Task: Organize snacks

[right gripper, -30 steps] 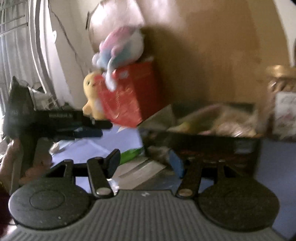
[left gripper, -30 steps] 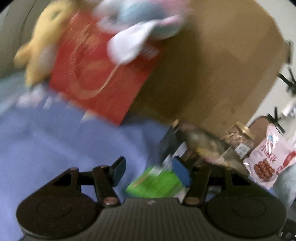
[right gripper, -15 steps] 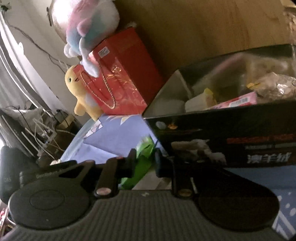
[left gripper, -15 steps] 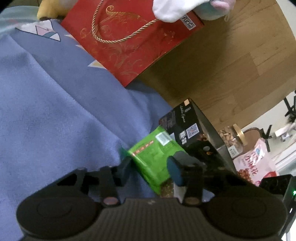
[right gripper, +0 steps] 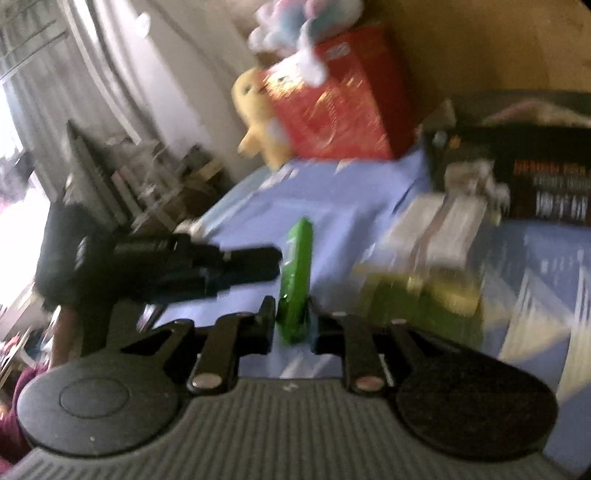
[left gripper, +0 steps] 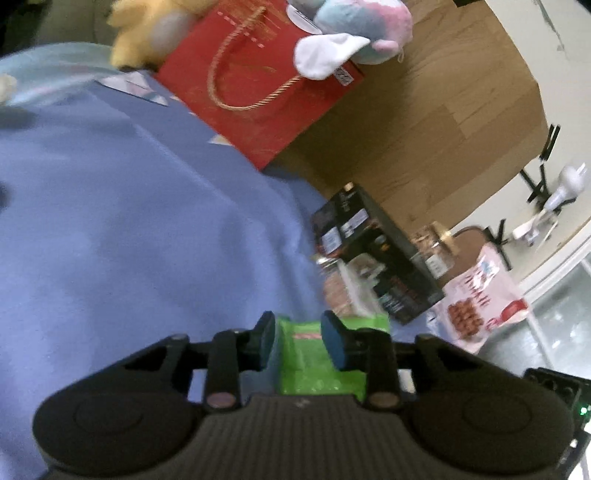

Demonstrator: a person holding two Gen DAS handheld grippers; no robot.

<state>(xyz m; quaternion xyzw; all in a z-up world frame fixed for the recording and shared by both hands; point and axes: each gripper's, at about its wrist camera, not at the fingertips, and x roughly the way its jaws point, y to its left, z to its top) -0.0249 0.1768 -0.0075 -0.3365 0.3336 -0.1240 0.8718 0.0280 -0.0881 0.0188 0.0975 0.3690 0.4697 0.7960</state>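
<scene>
While both views are smeared by blur, the flat green plastic snack packet (left gripper: 317,354) is plain at the lower middle of each frame, lifted off the blue bedspread (left gripper: 129,229). In the left wrist view the left gripper (left gripper: 301,345) has the packet between its blue-padded fingers (left gripper: 334,345); the jaws are narrowing, the right-hand pad lies against the packet, and a sliver of gap shows at the other side, so a firm pinch cannot be told. In the right wrist view the right gripper (right gripper: 291,323) has the same packet (right gripper: 295,273) edge-on between its pads, standing nearly upright; these jaws are easing apart, yet both pads appear to touch the lower end of the packet. The left gripper's black body (right gripper: 184,262) reaches in from the left of that frame to the packet's middle.

To the right in both views stands an open black cardboard box (left gripper: 373,258) holding wrapped snacks. A red paper gift bag (left gripper: 258,88) with a gold cord handle sits toward the top, a pastel plush toy (left gripper: 354,33) on it and a yellow plush toy (left gripper: 147,33) beside it. A pink snack bag (left gripper: 480,295) lies right of the box.
</scene>
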